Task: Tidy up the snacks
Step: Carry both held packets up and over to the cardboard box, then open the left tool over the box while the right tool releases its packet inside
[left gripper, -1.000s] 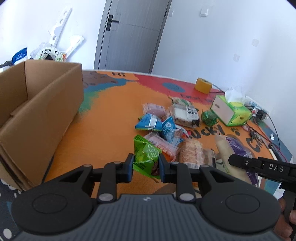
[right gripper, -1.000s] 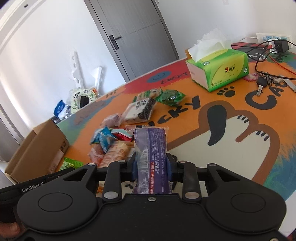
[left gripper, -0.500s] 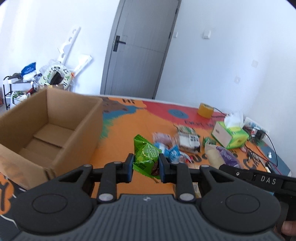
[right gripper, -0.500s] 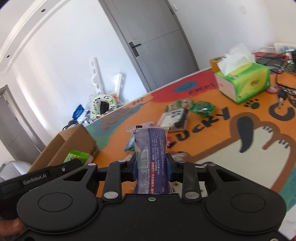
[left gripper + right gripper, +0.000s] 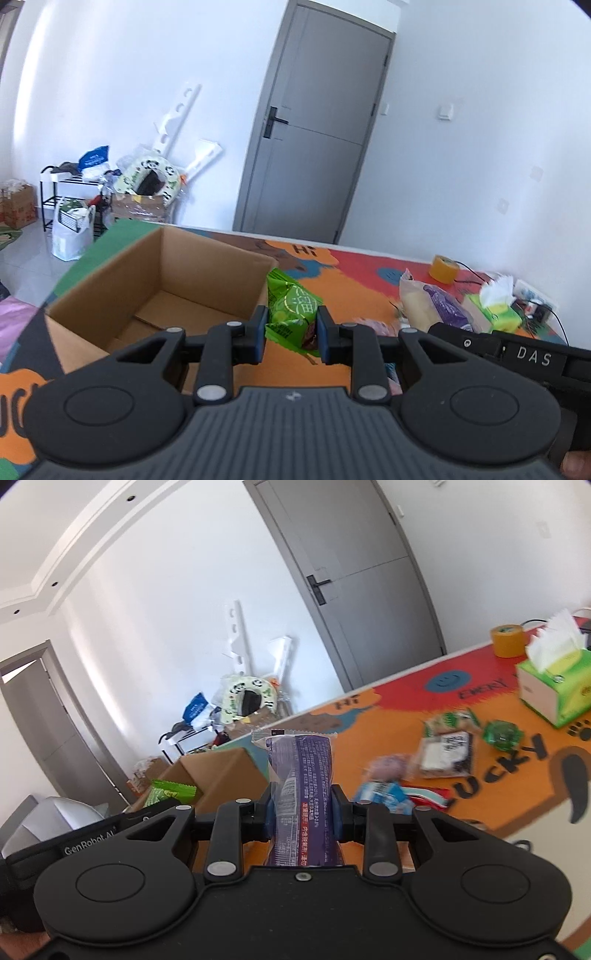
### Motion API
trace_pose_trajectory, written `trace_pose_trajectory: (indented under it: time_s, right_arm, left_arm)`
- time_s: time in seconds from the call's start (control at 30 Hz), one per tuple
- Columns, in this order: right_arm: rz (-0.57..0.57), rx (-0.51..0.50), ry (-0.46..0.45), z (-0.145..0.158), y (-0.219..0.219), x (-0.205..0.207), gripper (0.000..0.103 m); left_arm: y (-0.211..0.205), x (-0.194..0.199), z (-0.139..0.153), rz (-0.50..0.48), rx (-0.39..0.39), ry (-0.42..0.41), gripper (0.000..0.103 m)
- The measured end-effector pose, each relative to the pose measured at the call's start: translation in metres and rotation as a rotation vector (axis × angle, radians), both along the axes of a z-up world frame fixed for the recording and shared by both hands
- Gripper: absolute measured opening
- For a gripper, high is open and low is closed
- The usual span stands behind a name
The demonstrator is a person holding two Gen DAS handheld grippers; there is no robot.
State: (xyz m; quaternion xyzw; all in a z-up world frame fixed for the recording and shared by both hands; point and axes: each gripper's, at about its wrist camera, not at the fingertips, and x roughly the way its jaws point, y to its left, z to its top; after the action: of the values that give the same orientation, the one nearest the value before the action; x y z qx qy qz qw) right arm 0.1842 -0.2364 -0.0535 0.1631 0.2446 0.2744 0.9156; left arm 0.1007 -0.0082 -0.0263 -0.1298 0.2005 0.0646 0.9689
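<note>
Left gripper (image 5: 291, 334): clamped on a green snack packet (image 5: 291, 312), its two blue-padded fingers pressed against the packet's sides; it is held in the air above the mat, just right of the box's near right corner.
Green snack packet: upright and slightly tilted between the fingers, crimped top edge up; in the right wrist view it shows at far left (image 5: 168, 793), in front of the box.
Right gripper (image 5: 302, 806): closed on a purple snack packet (image 5: 301, 775), which stands upright between the fingers with printed text facing the camera; held off the mat.
Purple snack packet, left wrist view: seen to the right (image 5: 430, 306), its clear end showing a pale filling, above the other gripper's black body.
Cardboard box (image 5: 162, 291): open-topped, on the left part of the mat, inner floor bare; left of both held packets.
Remaining snacks: a loose group on the orange mat (image 5: 491, 805) to the right of the right gripper, among them a blue packet (image 5: 384, 794), a pink packet (image 5: 388, 770), a black-and-white packet (image 5: 448, 755) and a small green packet (image 5: 500, 733); somewhat blurred.
Tissue box (image 5: 554, 694): green, far right, a white tissue sticking up.
Tape roll (image 5: 509, 639): yellow, at the far edge, beyond the tissue box.
Door (image 5: 317, 147): grey, shut, in the far wall.
</note>
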Motion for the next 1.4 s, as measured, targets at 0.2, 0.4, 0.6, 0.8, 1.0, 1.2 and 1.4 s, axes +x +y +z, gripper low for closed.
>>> trace_pose_trajectory:
  time_s: [0.2,0.4,0.6,0.8,1.0,1.2,1.4]
  right_arm:
    - [0.025,-0.003,-0.013,0.007,0.029,-0.001,0.029]
    - [0.061,-0.011,-0.031,0.011,0.061,-0.003,0.029]
    - [0.088,-0.017,-0.045,0.016,0.087,-0.001,0.029]
    - [0.101,-0.012,-0.039,0.018,0.108,0.001,0.029]
    - [0.132,-0.016,-0.027,0.017,0.126,0.004,0.029]
    - [0.150,-0.020,-0.004,0.012,0.146,0.007,0.029]
    - [0.156,0.002,-0.009,0.010,0.153,0.007,0.036]
  left_arm:
    - [0.026,-0.004,0.004,0.052,-0.014,-0.009,0.026]
    - [0.053,-0.006,0.005,0.102,-0.024,-0.008,0.026]
    - [0.079,-0.002,0.001,0.138,-0.041,0.010,0.026]
    - [0.101,0.000,-0.005,0.161,-0.059,0.037,0.026]
    - [0.119,-0.006,-0.005,0.193,-0.078,0.040,0.030]
    - [0.132,-0.022,-0.001,0.224,-0.095,0.018,0.042]
    - [0.138,-0.026,-0.004,0.245,-0.100,0.016,0.060]
